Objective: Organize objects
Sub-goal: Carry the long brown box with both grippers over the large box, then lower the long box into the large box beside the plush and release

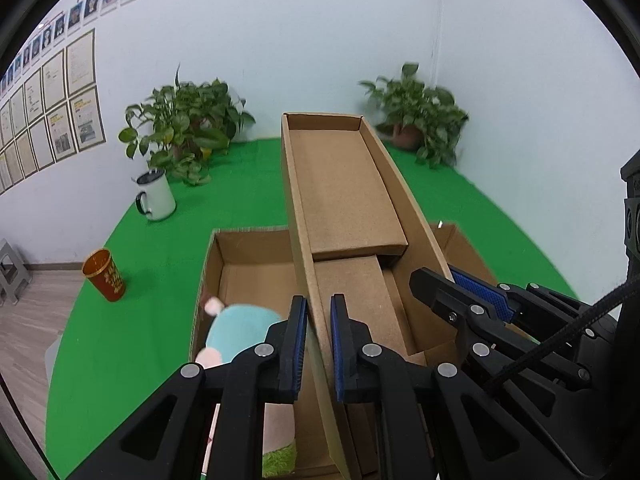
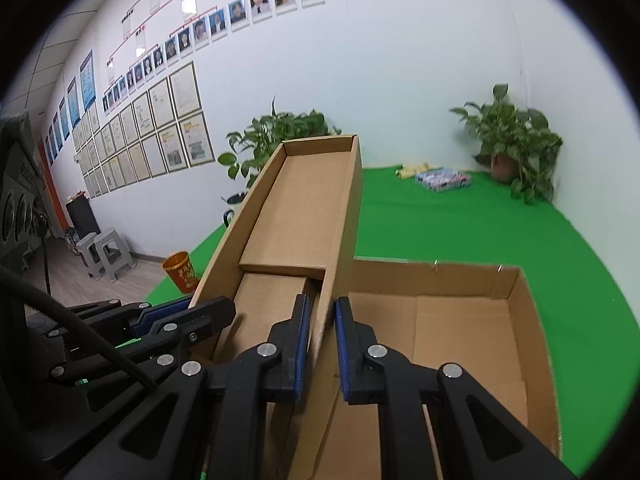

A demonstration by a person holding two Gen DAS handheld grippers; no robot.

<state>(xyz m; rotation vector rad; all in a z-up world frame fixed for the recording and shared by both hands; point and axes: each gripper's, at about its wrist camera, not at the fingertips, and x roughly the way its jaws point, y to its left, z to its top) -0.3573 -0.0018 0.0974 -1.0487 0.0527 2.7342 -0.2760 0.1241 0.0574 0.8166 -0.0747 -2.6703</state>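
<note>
A: White walls hung with framed papers and portrait photos, and a green mat spread over a wood floor. What's at the centre?

B: A long shallow cardboard tray, held tilted above a large open carton that sits on the mat. Its far end is raised and its near end dips toward the carton.

A: Who has hold of it?

B: Both tongs. The left gripper is clenched on the tray's left side wall, one blue pad inside and one outside. The right gripper is clamped the same way on the right wall. Both point forward and downward along the tray (each shows up at the edge of the other's camera).

A: Anything in the carton?

B: A pale blue plush toy with pink parts lies in its left half, under the tray's edge. The right half looks bare.

A: And farther out?

B: A white mug and a red cup stand left on the mat, with two potted plants by the wall. A small colourful box lies near the right-hand plant, and grey stools stand on the wood floor.
</note>
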